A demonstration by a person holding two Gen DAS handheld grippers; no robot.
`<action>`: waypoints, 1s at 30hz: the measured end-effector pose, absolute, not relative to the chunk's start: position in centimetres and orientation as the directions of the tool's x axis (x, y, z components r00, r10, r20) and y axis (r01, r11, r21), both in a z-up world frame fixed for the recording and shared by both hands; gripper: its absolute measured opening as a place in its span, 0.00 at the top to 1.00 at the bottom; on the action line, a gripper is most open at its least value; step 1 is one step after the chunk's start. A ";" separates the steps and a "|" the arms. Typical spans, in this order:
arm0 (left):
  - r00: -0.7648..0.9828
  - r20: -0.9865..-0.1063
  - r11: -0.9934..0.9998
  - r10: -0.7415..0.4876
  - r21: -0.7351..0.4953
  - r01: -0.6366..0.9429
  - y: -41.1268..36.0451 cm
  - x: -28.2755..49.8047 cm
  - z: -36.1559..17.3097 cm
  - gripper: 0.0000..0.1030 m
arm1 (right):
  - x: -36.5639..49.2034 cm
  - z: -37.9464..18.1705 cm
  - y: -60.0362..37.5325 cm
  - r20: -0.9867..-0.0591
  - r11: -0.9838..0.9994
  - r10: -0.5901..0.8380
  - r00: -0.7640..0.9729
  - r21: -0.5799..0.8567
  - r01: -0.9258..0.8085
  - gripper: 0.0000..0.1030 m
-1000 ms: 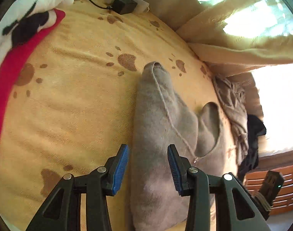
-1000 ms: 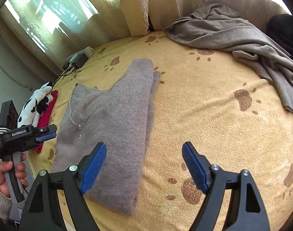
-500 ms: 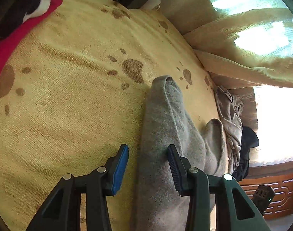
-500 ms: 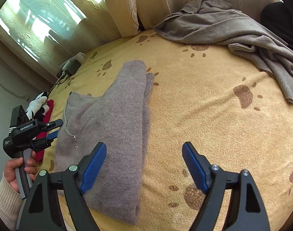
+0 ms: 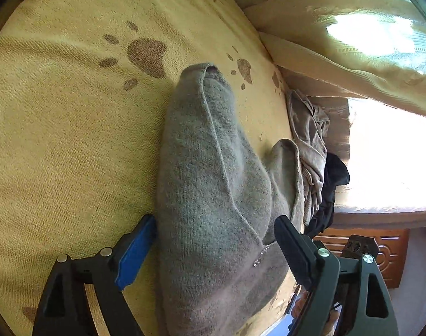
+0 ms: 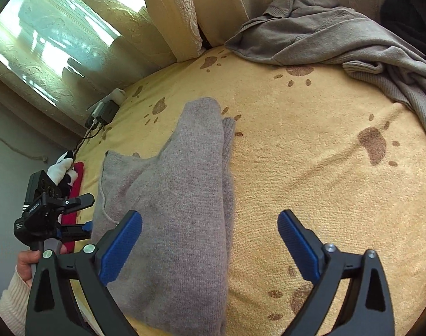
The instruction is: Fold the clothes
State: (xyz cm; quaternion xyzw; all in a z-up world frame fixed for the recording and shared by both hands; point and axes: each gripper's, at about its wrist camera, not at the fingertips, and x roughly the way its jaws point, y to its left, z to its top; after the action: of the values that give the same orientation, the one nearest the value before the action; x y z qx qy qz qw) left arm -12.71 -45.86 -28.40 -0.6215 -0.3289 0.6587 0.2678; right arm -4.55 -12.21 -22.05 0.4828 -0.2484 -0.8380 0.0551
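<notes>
**Both jaws wide**

My left gripper [image 5: 214, 247] tilts downward, its jaws just opened wide and pressing on nothing. My right gripper [image 6: 210, 242] also angles down, jaws spread further still. My left hand [image 6: 31, 260] grips its handle, cream sleeve at the wrist.

— What do the right tongs [image 6: 210, 240] look like?
— Black plastic arms with triangular cut-outs, silver screw heads at the joints, and blue ribbed pads [image 6: 120, 247].
— And the left tongs [image 5: 213, 247]?
— Same build; seen from the right wrist, the black body carries white lettering.
— Anything worn?
— A cream ribbed knit sleeve [image 6: 10, 299] at the left hand [image 6: 31, 260].
</notes>
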 end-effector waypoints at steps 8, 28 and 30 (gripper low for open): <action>-0.081 -0.575 -0.576 0.814 -0.817 0.021 -46.5 -13.2 -28.9 0.15 | -8.4 -23.4 -12.9 -0.767 -0.863 -0.368 -0.526 0.492 -0.114 0.04; -0.181 -0.574 -0.598 0.799 -0.791 -0.130 -45.9 -13.3 -28.1 0.15 | -10.1 -25.3 -15.5 -0.762 -0.842 -0.407 -0.503 0.526 -0.116 0.13; -0.170 -0.568 -0.589 0.805 -0.797 -0.129 -45.7 -13.4 -27.9 0.15 | -9.9 -25.2 -16.8 -0.752 -0.828 -0.451 -0.480 0.553 -0.090 0.17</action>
State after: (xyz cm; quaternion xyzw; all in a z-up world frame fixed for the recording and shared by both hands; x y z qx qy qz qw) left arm -13.38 -45.65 -27.95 -0.5511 -0.3067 0.7007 0.3336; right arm -9.95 -16.75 -25.22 0.4977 -0.2716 -0.8163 0.1106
